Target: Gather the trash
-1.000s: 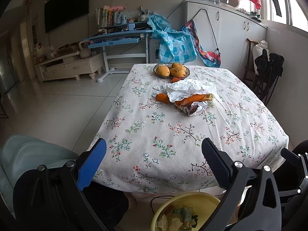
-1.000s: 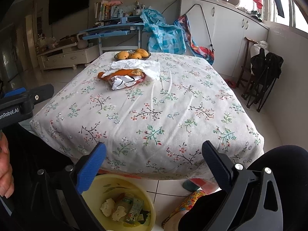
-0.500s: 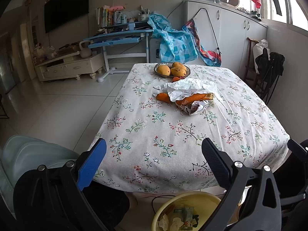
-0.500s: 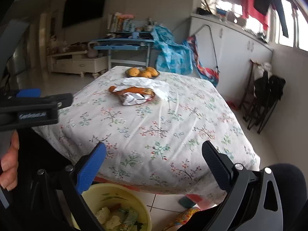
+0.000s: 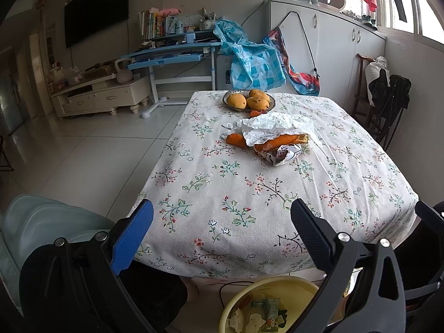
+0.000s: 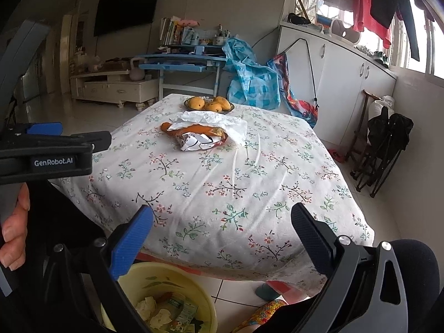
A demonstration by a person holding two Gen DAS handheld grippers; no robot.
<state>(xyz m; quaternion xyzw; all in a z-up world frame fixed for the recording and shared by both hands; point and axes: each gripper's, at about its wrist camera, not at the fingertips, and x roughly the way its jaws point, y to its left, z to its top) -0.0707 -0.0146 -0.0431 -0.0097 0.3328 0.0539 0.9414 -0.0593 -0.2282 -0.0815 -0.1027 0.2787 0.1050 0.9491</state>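
Both the left claw (image 5: pixel 222 233) and the right claw (image 6: pixel 222 236) are spread apart and hold nothing. The trash (image 5: pixel 274 136) lies on the counter (image 5: pixel 249 194), near the fruit plate (image 5: pixel 248 101). The yellow basin (image 5: pixel 294 288) stands on the floor below.

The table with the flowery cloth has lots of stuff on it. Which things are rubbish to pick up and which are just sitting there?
Rubbish job:
- crumpled white paper sheet
- orange peel strips
- scrunched printed wrapper
- round yellow plastic bin on the floor, already holding scraps

Just sitting there:
- metal dish of yellow mangoes
- flowery tablecloth
- blue checked bag
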